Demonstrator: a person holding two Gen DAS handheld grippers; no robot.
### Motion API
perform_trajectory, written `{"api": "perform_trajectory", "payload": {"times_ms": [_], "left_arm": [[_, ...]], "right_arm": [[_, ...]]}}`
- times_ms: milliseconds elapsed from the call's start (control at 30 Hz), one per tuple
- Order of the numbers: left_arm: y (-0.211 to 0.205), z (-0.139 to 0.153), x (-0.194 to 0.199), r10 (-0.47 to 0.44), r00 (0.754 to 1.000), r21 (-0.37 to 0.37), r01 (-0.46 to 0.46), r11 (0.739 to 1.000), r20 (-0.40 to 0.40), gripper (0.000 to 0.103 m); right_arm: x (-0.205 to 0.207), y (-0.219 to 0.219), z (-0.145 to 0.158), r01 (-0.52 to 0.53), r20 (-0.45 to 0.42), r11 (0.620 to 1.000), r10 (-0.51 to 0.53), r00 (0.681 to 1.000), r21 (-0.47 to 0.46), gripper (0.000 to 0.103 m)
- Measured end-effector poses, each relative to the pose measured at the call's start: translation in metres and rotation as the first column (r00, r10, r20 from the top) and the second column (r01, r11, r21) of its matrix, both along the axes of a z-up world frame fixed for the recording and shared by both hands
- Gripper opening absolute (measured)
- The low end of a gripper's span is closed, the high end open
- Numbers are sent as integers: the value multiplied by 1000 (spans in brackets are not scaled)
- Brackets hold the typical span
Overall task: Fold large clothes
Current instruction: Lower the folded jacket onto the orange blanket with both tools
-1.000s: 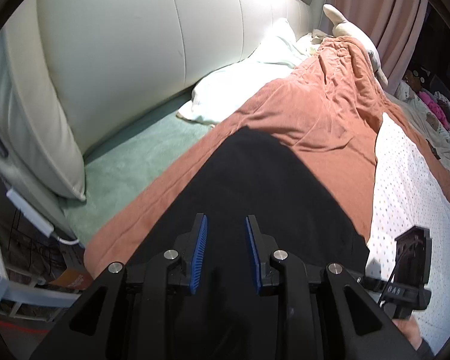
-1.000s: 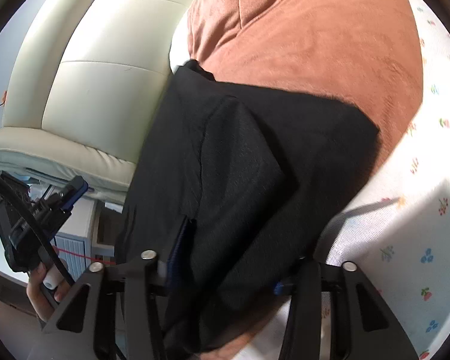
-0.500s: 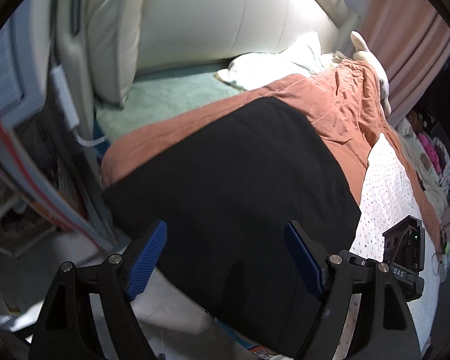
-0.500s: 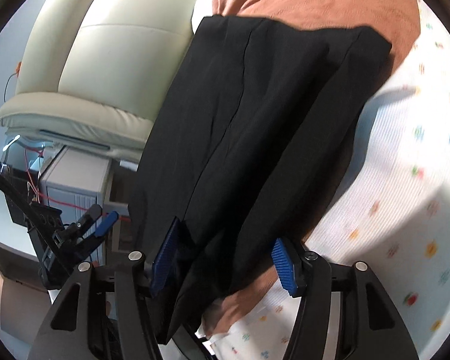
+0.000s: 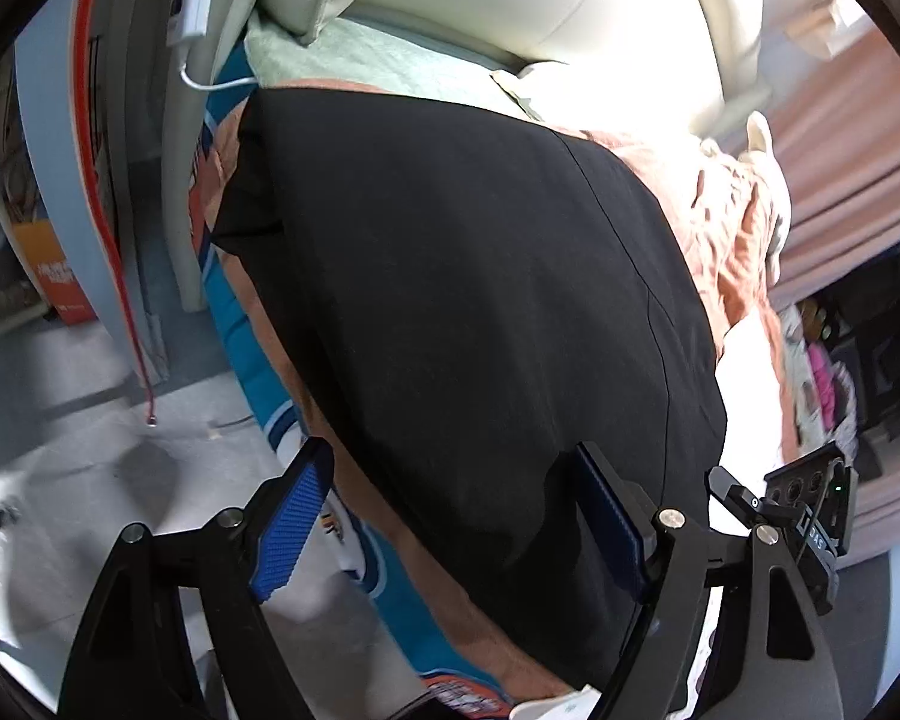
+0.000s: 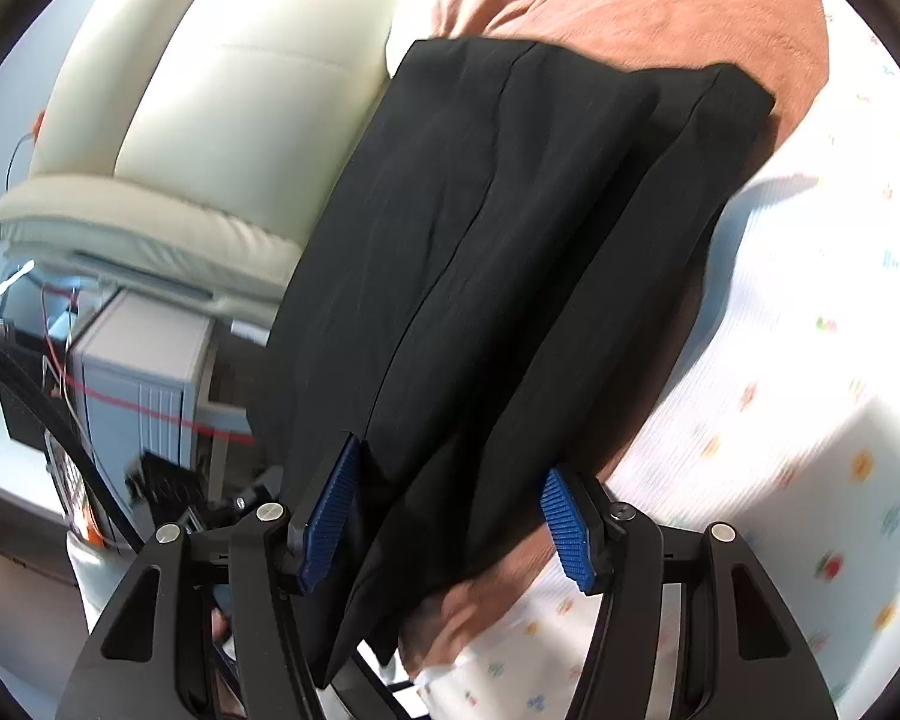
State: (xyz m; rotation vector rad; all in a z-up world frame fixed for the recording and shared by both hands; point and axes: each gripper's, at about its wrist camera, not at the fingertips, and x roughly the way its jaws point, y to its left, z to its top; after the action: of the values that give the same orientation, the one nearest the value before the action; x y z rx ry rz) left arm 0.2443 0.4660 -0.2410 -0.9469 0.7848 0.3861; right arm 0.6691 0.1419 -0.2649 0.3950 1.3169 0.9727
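Observation:
A large black garment (image 5: pixel 480 312) lies folded on the rust-orange blanket (image 5: pixel 732 228) near the bed's edge; its near end hangs over the edge. In the right wrist view the garment (image 6: pixel 510 252) shows two folded layers with a seam down the middle. My left gripper (image 5: pixel 450 516) is open and empty, its blue pads either side of the garment's near edge. My right gripper (image 6: pixel 450 522) is open too, with the hanging end of the garment between its pads but not gripped.
A cream padded headboard (image 6: pixel 222 90) stands behind the bed. A white floral sheet (image 6: pixel 810 360) lies to the right. A grey cabinet (image 6: pixel 144 372) with red wire and a floor area (image 5: pixel 90 420) lie beside the bed. Pink curtains (image 5: pixel 858 150) hang at far right.
Both grippers have opened, letting go of the black garment, and pulled back toward the bed's edge. The garment now lies flat and folded on the blanket.

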Motion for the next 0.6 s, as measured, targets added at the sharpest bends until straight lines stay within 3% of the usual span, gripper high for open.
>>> {"api": "perform_trajectory", "payload": {"times_ms": [133,200,233,300,367,467,600], "left_arm": [[9,-5,0,34,998,-6,-34,999,48,81],[13,0,1,53,997,39,-56,998,59,68],[17,1,3,55,996,34,-58,998,66,55],[24,-1,6,51,997,19,-52,998,59,48],[27,-1,12,35,998,33,-37,999,46,41],[32,0,20,22,999,52,-24,998,35,37],[42,5,29,18,1000,73,-19,997,21,37]], "right_arm": [[30,-4,-8,82,-32,997,-82,996,1,58],[40,-8,-7,133,-25,991,-133,991,10,58],[48,-11,-7,174,-4,985,-174,985,11,58],[54,-11,-7,195,16,981,-196,981,16,57],[58,-5,-8,176,32,984,-177,984,21,30],[59,-5,-8,160,53,987,-161,985,21,17],[54,-9,-7,168,69,986,-169,983,24,13]]}}
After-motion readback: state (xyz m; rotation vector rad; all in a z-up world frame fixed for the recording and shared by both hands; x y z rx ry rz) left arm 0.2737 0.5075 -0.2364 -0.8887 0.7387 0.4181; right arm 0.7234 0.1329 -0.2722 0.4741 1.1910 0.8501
